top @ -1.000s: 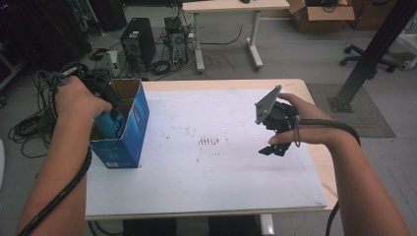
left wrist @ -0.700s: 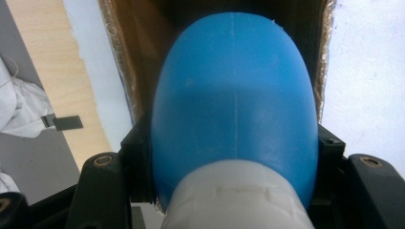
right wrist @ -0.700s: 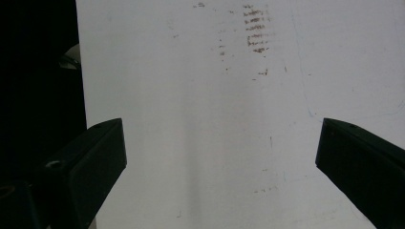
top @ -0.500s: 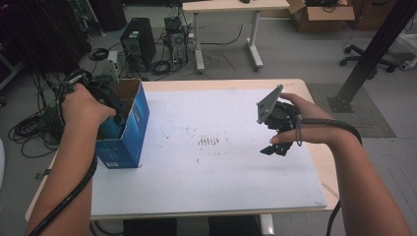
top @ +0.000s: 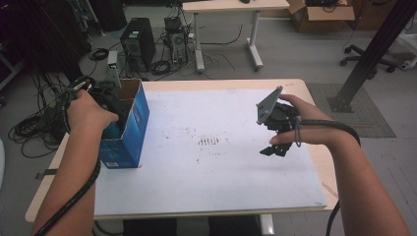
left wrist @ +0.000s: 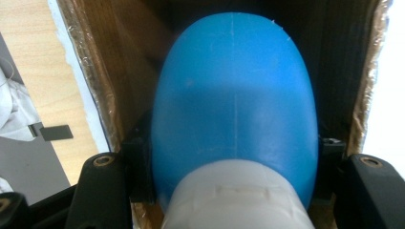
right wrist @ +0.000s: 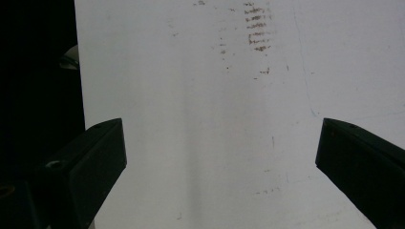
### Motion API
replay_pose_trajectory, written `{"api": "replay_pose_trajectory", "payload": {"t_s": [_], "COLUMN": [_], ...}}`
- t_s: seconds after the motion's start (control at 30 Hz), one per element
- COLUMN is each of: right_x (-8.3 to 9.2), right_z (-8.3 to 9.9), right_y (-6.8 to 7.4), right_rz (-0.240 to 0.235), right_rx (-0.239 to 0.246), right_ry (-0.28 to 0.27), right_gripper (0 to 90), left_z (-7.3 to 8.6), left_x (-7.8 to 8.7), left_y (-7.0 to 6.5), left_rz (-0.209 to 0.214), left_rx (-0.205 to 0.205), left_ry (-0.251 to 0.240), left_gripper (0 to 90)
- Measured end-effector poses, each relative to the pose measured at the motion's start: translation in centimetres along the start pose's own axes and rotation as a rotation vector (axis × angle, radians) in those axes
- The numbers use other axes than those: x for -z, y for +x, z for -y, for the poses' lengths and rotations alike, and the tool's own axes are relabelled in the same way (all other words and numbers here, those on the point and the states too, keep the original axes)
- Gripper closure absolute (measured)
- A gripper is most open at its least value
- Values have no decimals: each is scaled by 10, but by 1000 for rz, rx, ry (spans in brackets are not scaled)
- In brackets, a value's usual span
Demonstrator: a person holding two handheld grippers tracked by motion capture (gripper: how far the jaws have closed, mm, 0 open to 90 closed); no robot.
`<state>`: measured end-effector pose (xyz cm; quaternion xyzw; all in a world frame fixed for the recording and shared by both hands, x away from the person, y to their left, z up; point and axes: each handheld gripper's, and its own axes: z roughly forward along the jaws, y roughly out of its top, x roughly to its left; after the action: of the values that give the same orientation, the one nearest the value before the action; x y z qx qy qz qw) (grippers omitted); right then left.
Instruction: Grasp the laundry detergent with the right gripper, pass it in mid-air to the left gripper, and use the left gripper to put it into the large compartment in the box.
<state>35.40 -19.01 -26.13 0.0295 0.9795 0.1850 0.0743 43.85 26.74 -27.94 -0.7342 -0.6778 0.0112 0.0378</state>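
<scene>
Left gripper view: blue bottle [left wrist: 234, 95] between jaws.

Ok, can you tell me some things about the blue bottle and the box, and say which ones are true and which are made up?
1. The left gripper is squeezing a blue bottle. True.
2. The bottle is lying out on the white tabletop. False: it is down inside the open blue cardboard box.
3. The right gripper is holding something too. False: its jaws stand wide apart with nothing between them, above the white tabletop.
4. The box stands near the left edge of the table. True.
5. The bottle has a white part at one end. True, it shows in the left gripper view.
</scene>
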Motion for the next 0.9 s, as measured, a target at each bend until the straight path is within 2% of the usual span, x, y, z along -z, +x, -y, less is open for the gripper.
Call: {"api": "replay_pose_trajectory", "payload": {"t_s": [0.4,0.9], "right_x": [-2,-1], "right_z": [-2,1], "right_y": [0,1], "right_rz": [-2,2], "right_rx": [3,-3], "right_ry": [-2,-11], "right_gripper": [31,31], "left_z": [-1,-1], "left_x": [-12,-14], "left_y": [2,1], "left_rz": [9,7], "left_rx": [-1,0], "left_ry": [8,1], "left_gripper": [380,379]}}
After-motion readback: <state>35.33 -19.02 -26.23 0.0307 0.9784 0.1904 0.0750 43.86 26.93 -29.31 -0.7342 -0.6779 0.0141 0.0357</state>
